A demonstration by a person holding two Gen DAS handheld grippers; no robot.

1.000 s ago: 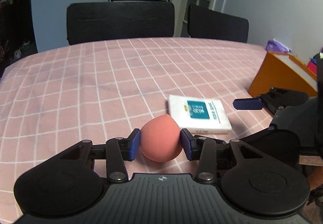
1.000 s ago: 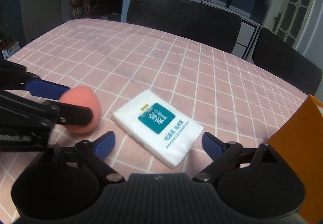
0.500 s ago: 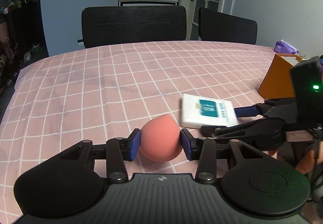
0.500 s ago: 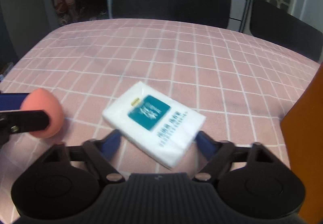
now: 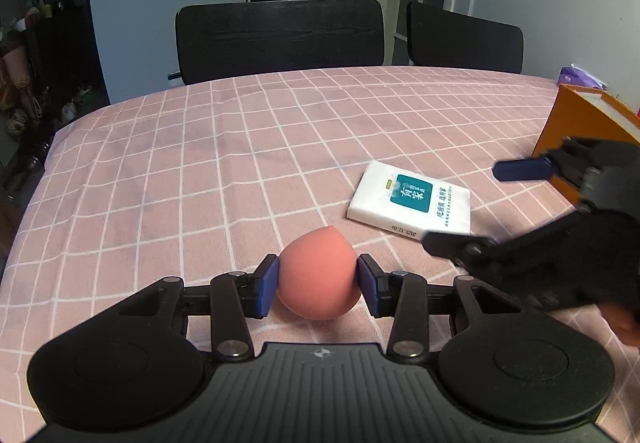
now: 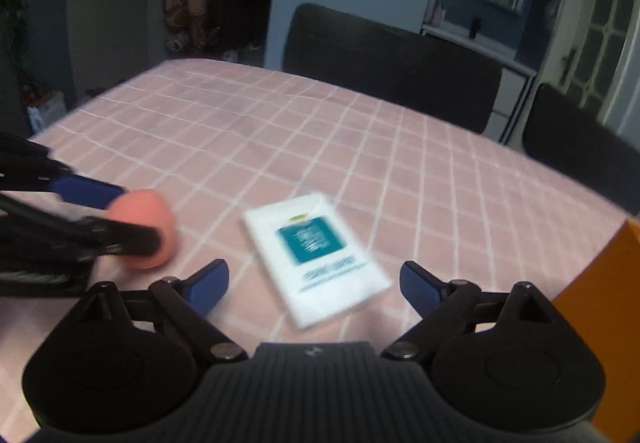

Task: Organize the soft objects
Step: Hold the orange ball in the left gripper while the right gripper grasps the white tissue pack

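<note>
Tissue pack [image 6: 316,255]: turned on the pink checked tablecloth [image 5: 200,163]; a second ago its long side ran toward the lower right in the right wrist view, now it points more nearly away from the camera.
Right gripper [image 6: 314,281]: jaws narrowed around the pack half a second ago and are opening again now, pads clear of it, the pack's near end between them.
Left wrist view: the right gripper [image 5: 480,203] sits farther right and higher in frame than half a second ago.

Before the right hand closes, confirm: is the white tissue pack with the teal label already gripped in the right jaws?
No. The white tissue pack with the teal label lies flat on the pink checked tablecloth, untouched, as the right gripper jaws are opening.
</note>
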